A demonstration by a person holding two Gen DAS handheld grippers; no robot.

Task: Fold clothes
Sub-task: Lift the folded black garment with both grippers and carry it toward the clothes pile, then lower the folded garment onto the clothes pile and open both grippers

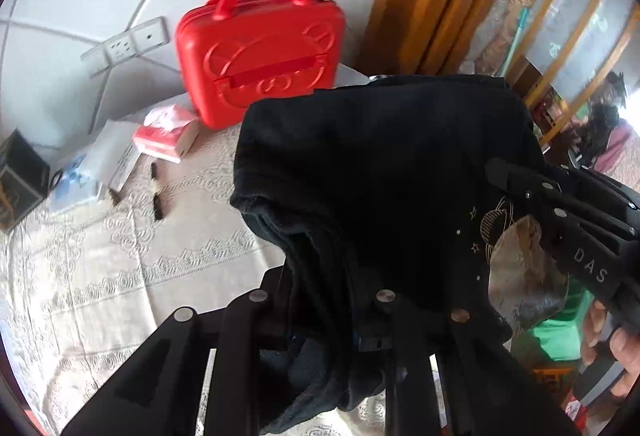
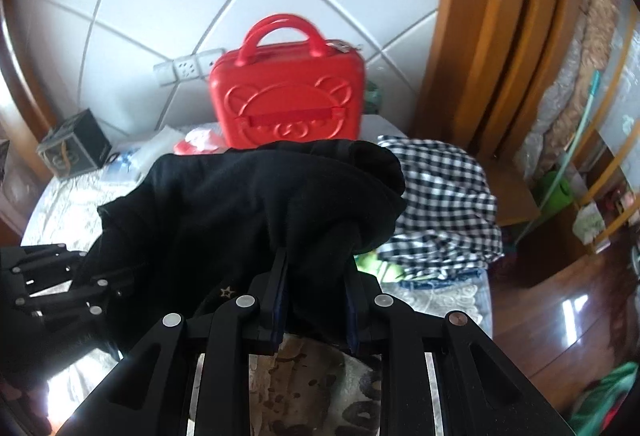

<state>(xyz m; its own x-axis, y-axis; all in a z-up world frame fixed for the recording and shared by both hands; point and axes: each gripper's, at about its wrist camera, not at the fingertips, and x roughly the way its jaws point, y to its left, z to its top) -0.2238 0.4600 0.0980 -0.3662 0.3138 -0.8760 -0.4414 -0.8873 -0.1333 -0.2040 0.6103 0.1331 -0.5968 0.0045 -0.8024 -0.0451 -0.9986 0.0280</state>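
Right wrist view, one black garment [image 2: 256, 203] bunched before one red case [image 2: 288, 95], long axis sideways, right gripper [image 2: 316, 276] and left gripper [image 1: 320, 308] each clamping it.

A lace-covered bed [image 1: 120, 256] carries a red case [image 1: 260, 51], tissue pack [image 1: 166, 137], black box [image 2: 74, 149] and checkered cloth [image 2: 440, 203].

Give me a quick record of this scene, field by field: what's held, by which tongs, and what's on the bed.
held item: black garment, bunched, lifted off the bed
left tongs: shut on the garment
right tongs: shut on the garment
garment print: stars and planet
surface: lace bedspread
at the wall: red case, upright
beside garment: checked cloth, lying on other clothes
other items: black box, tissue pack
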